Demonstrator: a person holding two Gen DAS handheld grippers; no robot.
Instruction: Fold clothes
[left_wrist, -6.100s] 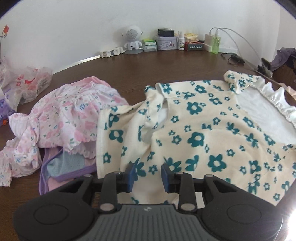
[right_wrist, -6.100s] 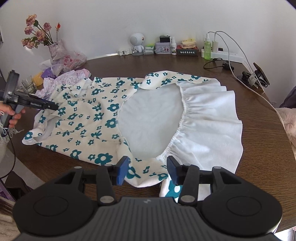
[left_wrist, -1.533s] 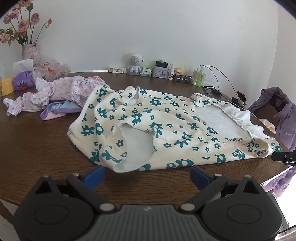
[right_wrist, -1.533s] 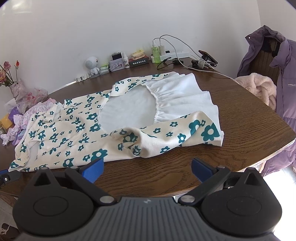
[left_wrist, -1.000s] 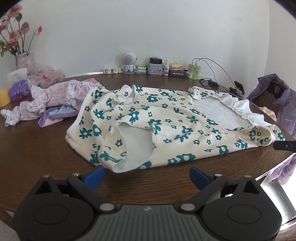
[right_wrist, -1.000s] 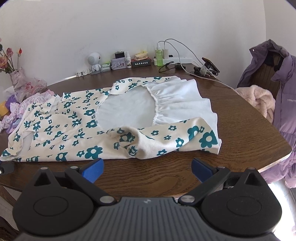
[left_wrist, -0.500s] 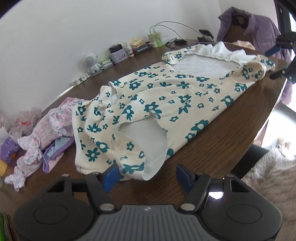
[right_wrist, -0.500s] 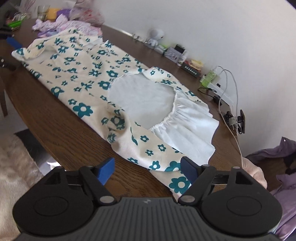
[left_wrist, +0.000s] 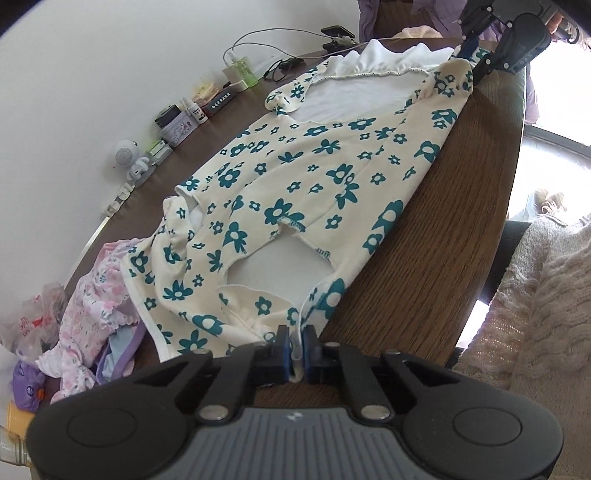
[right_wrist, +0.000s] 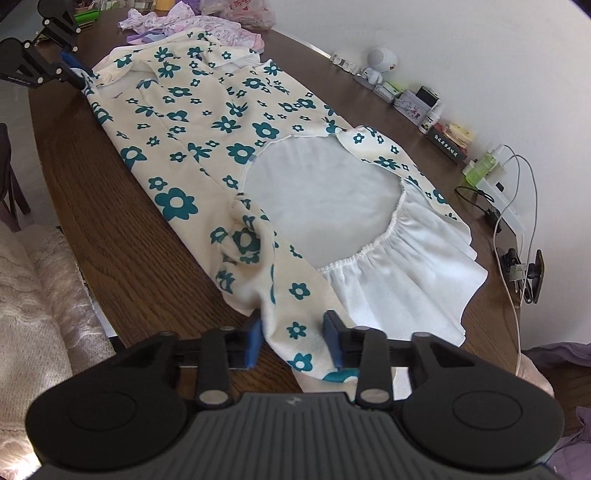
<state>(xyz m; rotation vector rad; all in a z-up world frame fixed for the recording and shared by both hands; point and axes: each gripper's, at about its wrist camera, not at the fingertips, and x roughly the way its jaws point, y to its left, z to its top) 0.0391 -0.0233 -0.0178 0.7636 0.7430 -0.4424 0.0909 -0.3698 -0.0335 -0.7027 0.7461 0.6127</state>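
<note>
A cream dress with teal flowers lies spread along the near edge of the dark wood table; its white frilled hem shows in the right wrist view. My left gripper is shut on the dress's near corner by the neck opening. My right gripper has its jaws partly open around the flowered edge at the hem end, with cloth between the pads. Each gripper shows in the other's view: the left and the right.
A pile of pink flowered clothes lies beside the dress. A white toy robot, small boxes, bottles and a power strip with cables line the wall side. A knitted cream blanket lies below the table edge.
Both grippers have moved in to opposite ends of the dress. The left one has shut on the corner; the right one has narrowed around the hem-end edge.
</note>
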